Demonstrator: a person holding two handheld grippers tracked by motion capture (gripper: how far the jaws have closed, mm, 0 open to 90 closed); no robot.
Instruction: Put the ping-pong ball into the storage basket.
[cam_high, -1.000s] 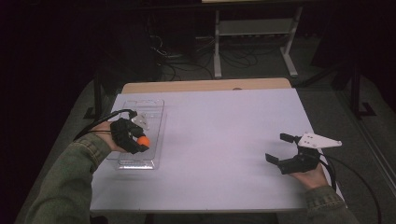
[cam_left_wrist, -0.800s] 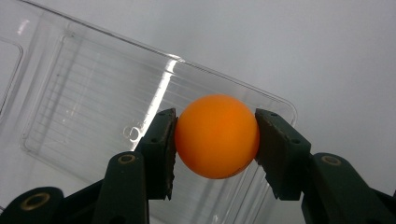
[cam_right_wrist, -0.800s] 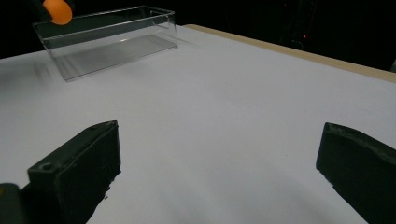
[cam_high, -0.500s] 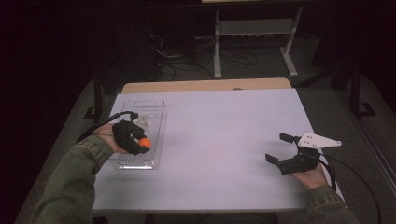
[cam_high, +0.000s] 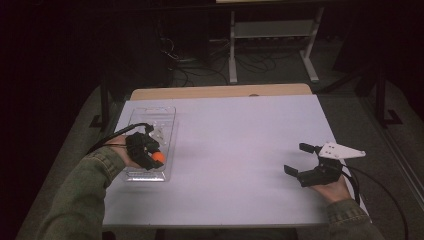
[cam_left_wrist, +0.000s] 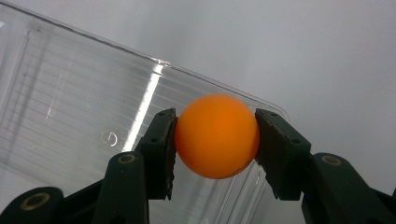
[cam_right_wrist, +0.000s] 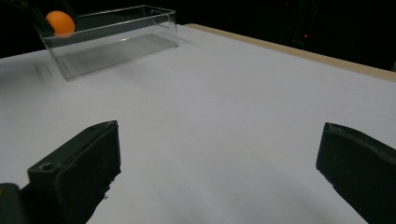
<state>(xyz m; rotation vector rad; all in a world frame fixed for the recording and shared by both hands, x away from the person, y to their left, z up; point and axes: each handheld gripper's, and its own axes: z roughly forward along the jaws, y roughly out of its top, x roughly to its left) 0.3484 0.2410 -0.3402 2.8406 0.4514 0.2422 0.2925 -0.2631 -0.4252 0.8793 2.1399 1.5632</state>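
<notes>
Orange ball (cam_left_wrist: 217, 136) sits clamped between the two jaws of the left tool (cam_high: 150, 156), over the near end of the clear plastic tray (cam_high: 165, 117) at the left side of the desk (cam_high: 235, 150). From the high view the ball is only a small orange spot beside the person's left hand (cam_high: 122, 155), and the grip itself is hard to read; the left gripper view makes it plain, with one black pad pressed to each side of the ball and the ribbed tray floor and its rounded corner lying beneath. Whether the ball touches the tray cannot be told from that view. The right gripper view, looking across the white desk top, shows the tray as a shallow box with upright clear walls, and the ball held at about the height of its rim at the far end from that camera. Well apart from all this, at the right side of the desk, the right tool (cam_high: 305, 160) rests in the person's right hand (cam_high: 332, 190), its jaws spread wide with nothing between them but bare desk.
</notes>
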